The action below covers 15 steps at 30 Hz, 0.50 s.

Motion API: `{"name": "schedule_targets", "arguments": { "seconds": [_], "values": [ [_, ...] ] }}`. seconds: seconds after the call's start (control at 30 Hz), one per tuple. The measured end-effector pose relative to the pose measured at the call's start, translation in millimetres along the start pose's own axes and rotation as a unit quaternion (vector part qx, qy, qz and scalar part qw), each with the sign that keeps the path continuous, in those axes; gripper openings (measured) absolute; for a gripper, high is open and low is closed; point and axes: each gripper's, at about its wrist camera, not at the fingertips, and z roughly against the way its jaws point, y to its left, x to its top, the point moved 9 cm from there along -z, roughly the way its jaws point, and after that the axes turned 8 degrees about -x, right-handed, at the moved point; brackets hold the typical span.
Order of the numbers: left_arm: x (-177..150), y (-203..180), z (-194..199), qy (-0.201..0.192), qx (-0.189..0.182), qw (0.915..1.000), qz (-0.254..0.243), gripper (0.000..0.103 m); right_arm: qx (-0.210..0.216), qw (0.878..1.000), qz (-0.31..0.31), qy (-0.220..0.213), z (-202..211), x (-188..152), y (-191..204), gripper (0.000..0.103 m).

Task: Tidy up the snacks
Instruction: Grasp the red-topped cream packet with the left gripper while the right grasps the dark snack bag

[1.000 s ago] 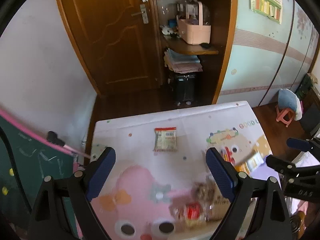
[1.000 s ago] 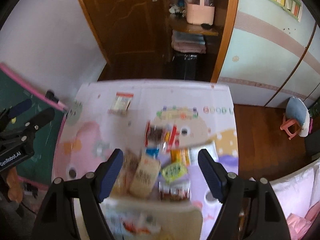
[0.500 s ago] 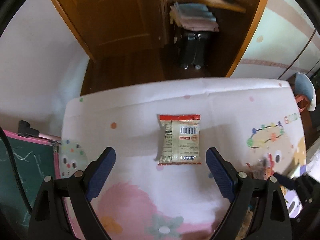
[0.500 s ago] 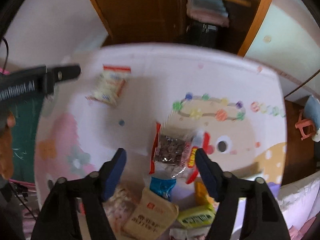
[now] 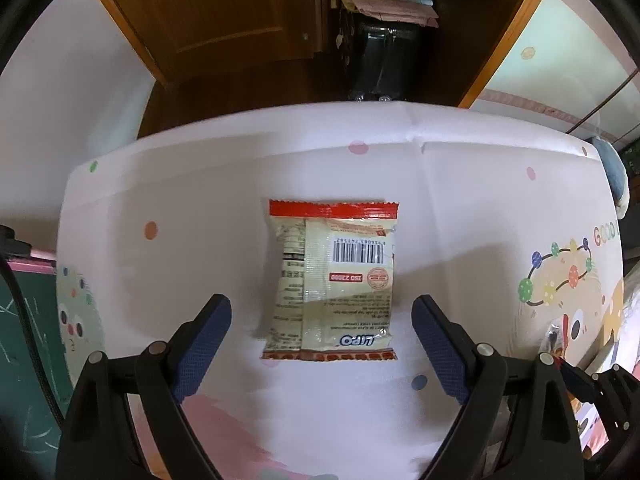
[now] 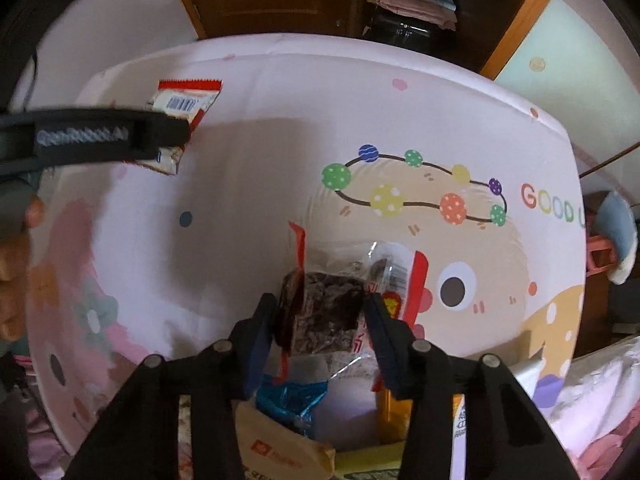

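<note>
Cartoon tablecloth (image 5: 460, 200), cream packet (image 5: 332, 280) between hand-held gripper (image 5: 322, 330)

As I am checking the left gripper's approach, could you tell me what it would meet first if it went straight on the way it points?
Most likely the cream snack packet with red ends, lying flat between the open left gripper's fingers; beneath it, the printed table cover. Depth is unclear.

A cream snack packet (image 5: 332, 280) with red sealed ends lies flat, barcode side up, alone on the far part of the mat. A clear red-edged packet (image 6: 324, 312) of dark pieces lies nearer, beside a blue foil wrapper (image 6: 290, 398) and a tan packet (image 6: 280, 448).
</note>
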Motion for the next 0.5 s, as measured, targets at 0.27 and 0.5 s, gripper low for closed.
{"name": "schedule_targets", "arguments": {
  "seconds": [0.27, 0.5],
  "values": [
    [1.9, 2.3, -7.6, -0.007, -0.008, 0.9998, 0.014, 0.069, 0.036, 0.999, -0.018, -0.007, 6.3, -3.0, -11.9, 0.040],
    [-10.3, 7.9, -1.3, -0.030, 0.000, 0.9995, 0.006, 0.045, 0.067, 0.997, -0.036, -0.018, 19.5, 0.1, -16.2, 0.040]
  ]
}}
